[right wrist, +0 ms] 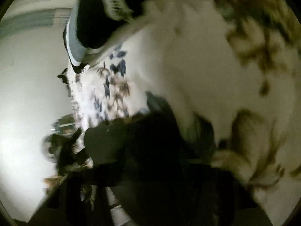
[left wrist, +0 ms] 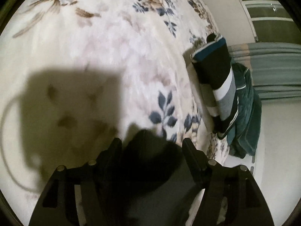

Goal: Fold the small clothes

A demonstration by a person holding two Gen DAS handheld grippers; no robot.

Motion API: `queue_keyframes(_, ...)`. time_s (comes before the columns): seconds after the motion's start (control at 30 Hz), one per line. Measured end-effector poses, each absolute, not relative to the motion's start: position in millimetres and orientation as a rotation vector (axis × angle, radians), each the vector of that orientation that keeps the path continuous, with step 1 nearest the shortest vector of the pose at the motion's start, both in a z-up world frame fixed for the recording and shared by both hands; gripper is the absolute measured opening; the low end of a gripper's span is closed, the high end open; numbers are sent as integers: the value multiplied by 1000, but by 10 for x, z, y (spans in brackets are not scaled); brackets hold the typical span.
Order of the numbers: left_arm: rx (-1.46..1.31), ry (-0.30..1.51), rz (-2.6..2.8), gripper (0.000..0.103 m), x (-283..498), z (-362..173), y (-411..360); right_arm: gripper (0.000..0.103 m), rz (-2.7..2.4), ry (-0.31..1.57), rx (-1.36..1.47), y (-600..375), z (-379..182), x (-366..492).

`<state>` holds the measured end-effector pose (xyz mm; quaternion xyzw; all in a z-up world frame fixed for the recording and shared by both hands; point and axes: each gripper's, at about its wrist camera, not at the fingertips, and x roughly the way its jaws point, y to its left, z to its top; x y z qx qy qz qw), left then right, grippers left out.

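Between my left gripper's [left wrist: 152, 143] spread jaws lay a dark garment [left wrist: 150, 162], bunched on the floral bed blanket [left wrist: 112, 56], the fingers [left wrist: 190, 150] flanking it without closing on it. Off to the right, near the bed's edge, a folded striped stack [left wrist: 216, 75] rested beside a teal cloth [left wrist: 244, 113]. Through my right wrist view everything smeared; dark fabric [right wrist: 150, 141] filled the space by my right gripper [right wrist: 160, 169], and I could not tell how those jaws stood.
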<state>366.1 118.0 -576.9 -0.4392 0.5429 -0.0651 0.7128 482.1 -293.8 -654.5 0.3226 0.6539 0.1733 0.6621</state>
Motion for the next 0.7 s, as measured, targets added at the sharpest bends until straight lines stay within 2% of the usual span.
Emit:
queue_keyframes(0.1,-893,1209,-152,64,3637,-5690,1102,9,290,1432,686,-3032,-6436,4891)
queue_keyframes(0.23,-737,1225,-73,64,3510,-5519,1074,12,329,1545,713,-3015,-6598,4921)
queue_keyframes(0.3,-639,1243,-5,64,3335,-5421,1099,23,336,1577,747,-3124,-6519,4825)
queue_keyframes(0.37,-509,1270,98,64,3121,-5362,1120,57,319,1594,746,-3229,-6413,4650)
queue_keyframes(0.4,-440,1287,150,64,2969,-5351,1134,60,297,1603,750,-3289,-6361,4527)
queue_keyframes(0.5,-394,1337,234,64,2519,-5459,1223,60,252,1682,780,-3406,-6350,4050)
queue_keyframes(0.63,-402,1429,296,72,1994,-5827,1298,60,222,1742,792,-3376,-6514,3504)
queue_keyframes(0.7,-382,1397,270,85,1940,-5881,1263,56,232,1719,787,-3307,-6521,3372)
